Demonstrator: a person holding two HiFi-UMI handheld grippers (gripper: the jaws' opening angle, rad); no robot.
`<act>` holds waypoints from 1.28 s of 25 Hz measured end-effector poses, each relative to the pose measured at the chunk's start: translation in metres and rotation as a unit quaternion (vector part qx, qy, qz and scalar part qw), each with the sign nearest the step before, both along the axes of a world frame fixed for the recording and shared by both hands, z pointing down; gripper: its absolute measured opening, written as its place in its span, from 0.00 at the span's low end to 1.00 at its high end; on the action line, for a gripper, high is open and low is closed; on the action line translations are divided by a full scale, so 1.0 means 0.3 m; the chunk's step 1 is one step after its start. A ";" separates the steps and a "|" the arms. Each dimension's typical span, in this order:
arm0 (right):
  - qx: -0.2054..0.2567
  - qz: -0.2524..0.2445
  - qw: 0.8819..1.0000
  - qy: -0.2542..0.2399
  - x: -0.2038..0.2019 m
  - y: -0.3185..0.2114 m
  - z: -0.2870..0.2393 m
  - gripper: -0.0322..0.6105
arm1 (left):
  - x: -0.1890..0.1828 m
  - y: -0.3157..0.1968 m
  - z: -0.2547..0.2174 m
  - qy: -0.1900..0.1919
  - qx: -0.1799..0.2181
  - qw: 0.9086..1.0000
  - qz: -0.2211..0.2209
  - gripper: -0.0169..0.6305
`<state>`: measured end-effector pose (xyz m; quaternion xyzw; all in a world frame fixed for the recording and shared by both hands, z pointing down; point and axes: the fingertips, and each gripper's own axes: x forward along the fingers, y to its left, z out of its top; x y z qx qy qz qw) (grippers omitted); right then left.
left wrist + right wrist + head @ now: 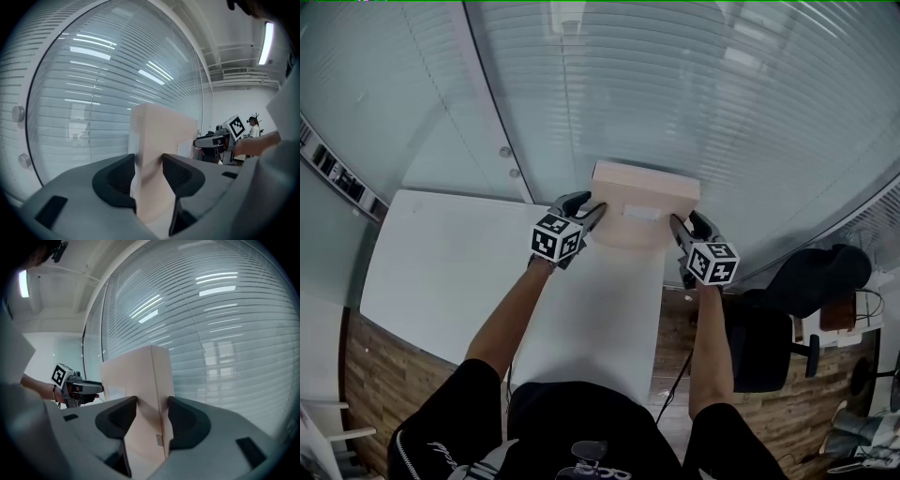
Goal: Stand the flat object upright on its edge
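Left claw (594, 212) and right claw (679, 225) are each clamping one end of the beige flat box (643, 201), which is standing upright at the desk's (441, 272) far edge by the blinds (722, 94), so the task is looking nearly done, only steadying and letting go remaining.

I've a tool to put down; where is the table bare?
Bare: the wide left part of the table and the strip between the arms. Crowded: the far end, where the left gripper and right gripper clamp the box.
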<state>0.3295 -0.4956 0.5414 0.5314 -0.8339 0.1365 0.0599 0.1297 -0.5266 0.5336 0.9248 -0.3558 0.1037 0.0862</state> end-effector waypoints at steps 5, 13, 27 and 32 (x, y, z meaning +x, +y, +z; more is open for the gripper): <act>-0.008 0.010 1.000 0.007 -0.001 0.011 0.005 0.39 | -0.009 0.011 0.004 -0.001 -0.010 1.000 -0.005 0.31; -0.020 0.019 0.999 0.017 0.006 0.043 0.009 0.39 | -0.025 0.030 -0.030 0.009 -0.014 1.000 -0.008 0.31; -0.019 0.043 0.998 0.035 -0.005 0.134 -0.004 0.39 | -0.088 0.107 -0.079 0.021 -0.008 1.000 -0.016 0.31; -0.013 0.054 0.998 0.034 -0.010 0.180 -0.034 0.39 | -0.120 0.157 -0.097 0.031 -0.005 0.999 -0.022 0.31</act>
